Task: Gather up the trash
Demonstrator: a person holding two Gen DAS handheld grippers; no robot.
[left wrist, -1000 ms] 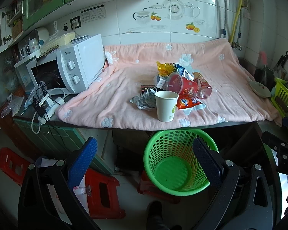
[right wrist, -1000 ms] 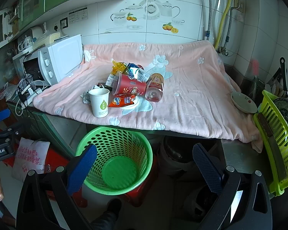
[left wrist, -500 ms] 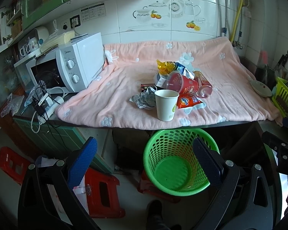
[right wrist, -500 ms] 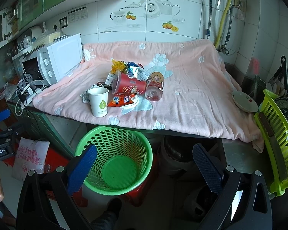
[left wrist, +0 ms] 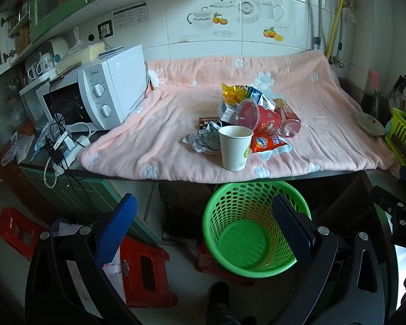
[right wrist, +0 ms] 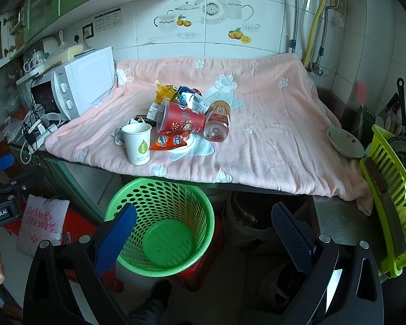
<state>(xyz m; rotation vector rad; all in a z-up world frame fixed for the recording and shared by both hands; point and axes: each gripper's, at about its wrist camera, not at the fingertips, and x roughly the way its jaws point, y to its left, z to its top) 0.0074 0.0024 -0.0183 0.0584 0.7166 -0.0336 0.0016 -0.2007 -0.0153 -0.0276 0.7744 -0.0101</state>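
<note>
Trash pile on the pink-blanketed tabletop point(left wrist: 159, 124): I see an upright white paper cup point(left wrist: 235, 147) at the front edge, with crumpled paper point(left wrist: 203, 141), an orange snack packet point(left wrist: 266, 142), a toppled red cup point(left wrist: 258, 117) and a lying bottle point(left wrist: 288, 120) clustered just behind it. The green mesh basket point(left wrist: 253, 227) stands on the floor below that edge. My left hand-held gripper point(left wrist: 209, 228) and right hand-held gripper point(right wrist: 203, 237) both hang released, jaws spread wide and holding nothing, well short of the pile.

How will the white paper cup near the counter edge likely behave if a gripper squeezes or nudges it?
The white paper cup looks empty and thin-walled, so probably light and easily crushed. It stands upright on soft pink blanket near the edge, so a nudge may tip it.
</note>
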